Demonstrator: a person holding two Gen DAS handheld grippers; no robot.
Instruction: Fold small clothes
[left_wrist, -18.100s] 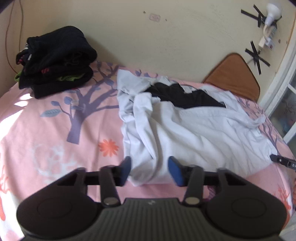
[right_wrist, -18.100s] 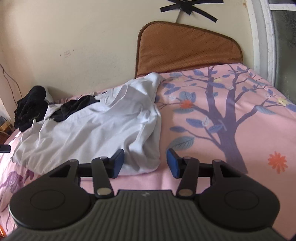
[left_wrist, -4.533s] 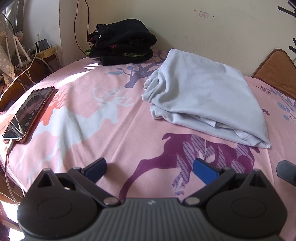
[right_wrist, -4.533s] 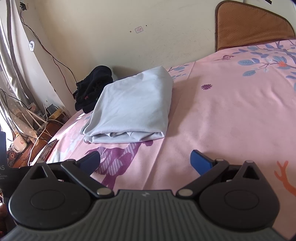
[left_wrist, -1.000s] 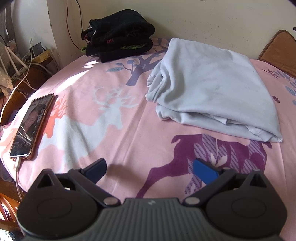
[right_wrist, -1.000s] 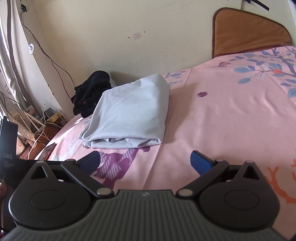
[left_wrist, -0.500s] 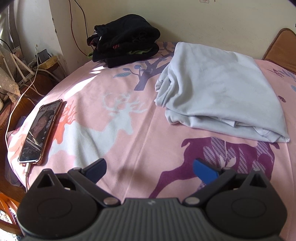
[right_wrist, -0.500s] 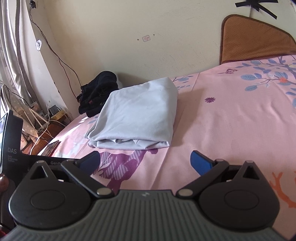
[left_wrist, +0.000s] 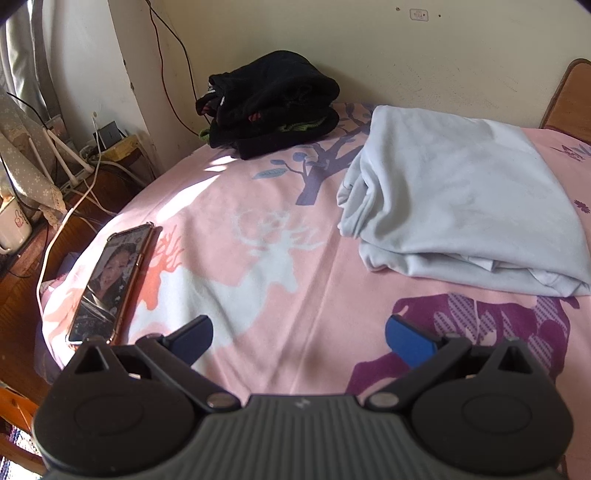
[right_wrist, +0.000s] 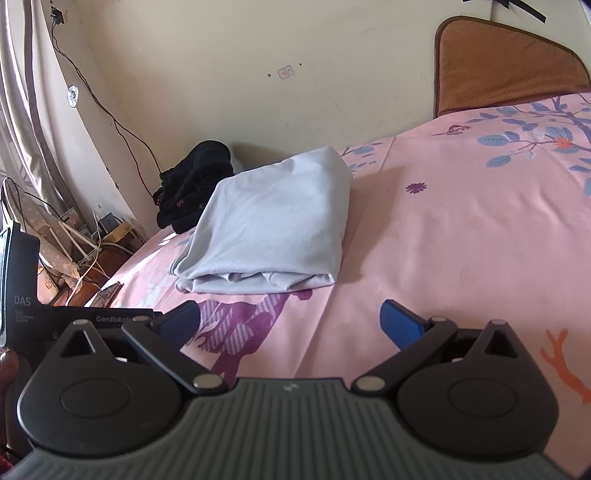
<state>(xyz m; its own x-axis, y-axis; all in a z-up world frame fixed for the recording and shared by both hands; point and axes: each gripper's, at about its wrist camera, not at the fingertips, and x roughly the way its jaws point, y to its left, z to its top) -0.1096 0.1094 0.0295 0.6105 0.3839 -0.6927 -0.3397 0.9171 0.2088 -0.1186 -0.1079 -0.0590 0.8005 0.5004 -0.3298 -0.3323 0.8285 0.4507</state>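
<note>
The folded shirt (left_wrist: 458, 206) lies on the bed (left_wrist: 280, 258), its layered open edge facing the grippers, its smooth fold toward the wall. The left gripper (left_wrist: 299, 338) hangs wide open over bare sheet short of the shirt, holding nothing; the right gripper (right_wrist: 290, 319) is likewise spread wide and empty, just short of the shirt's near edge. Only the left view shows the phone (left_wrist: 110, 284) lying flat at the bed's edge, well left of the shirt, screen lit, with a white cable (left_wrist: 59, 236) running off toward the clutter beside the bed. Only the right view shows the brown headboard pad (right_wrist: 506, 62) against the wall, far right of the shirt, and the long stretch of bare sheet right of the shirt — the widest free room. It also catches the left gripper's black body at its left edge. Both views show the black pile (left_wrist: 273, 105) behind and left of the shirt, near the wall — apart from it, with sheet between.
</note>
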